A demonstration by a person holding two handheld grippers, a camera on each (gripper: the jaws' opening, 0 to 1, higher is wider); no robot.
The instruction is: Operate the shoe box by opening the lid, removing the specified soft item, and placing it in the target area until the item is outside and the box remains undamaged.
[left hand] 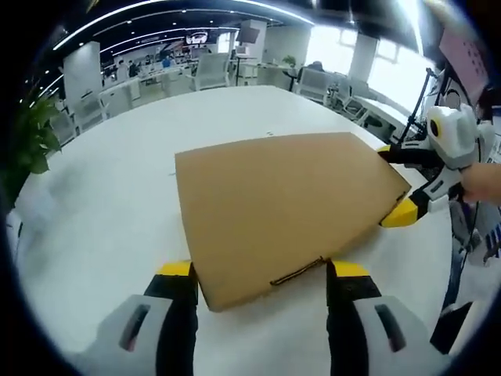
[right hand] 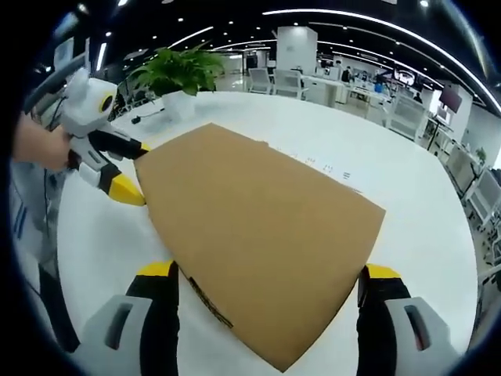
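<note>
The broad white round counter (left hand: 102, 204) carried everything, with office chairs, desks and a green potted plant (right hand: 178, 72) beyond its far edge. On it lay the flat brown cardboard shoe box (left hand: 282, 207), its lid down and closed, occupying the middle of both views. A dark slot-like tab marked the box edge nearest the left claw in the left gripper view.

The left claw (left hand: 262, 274) stood with its yellow-tipped jaws wide apart, one on each side of the box's near corner, level with the edge but not gripping it. The right claw (right hand: 270, 274) likewise had its jaws spread well apart, straddling another corner of the box; in the left gripper view it showed at the box's far right corner (left hand: 403, 184), one jaw above the lid edge and one below, apparently touching or just beside the cardboard, though whether it was pressing could not be told.

The step in hand looked like the very start: getting purchase on the lid so it could be lifted. The soft item was not visible, presumably inside. Next, one claw would probably need to steady the base while the other caught the lid's edge and raised it gently, since hard pinching could crease the cardboard.
</note>
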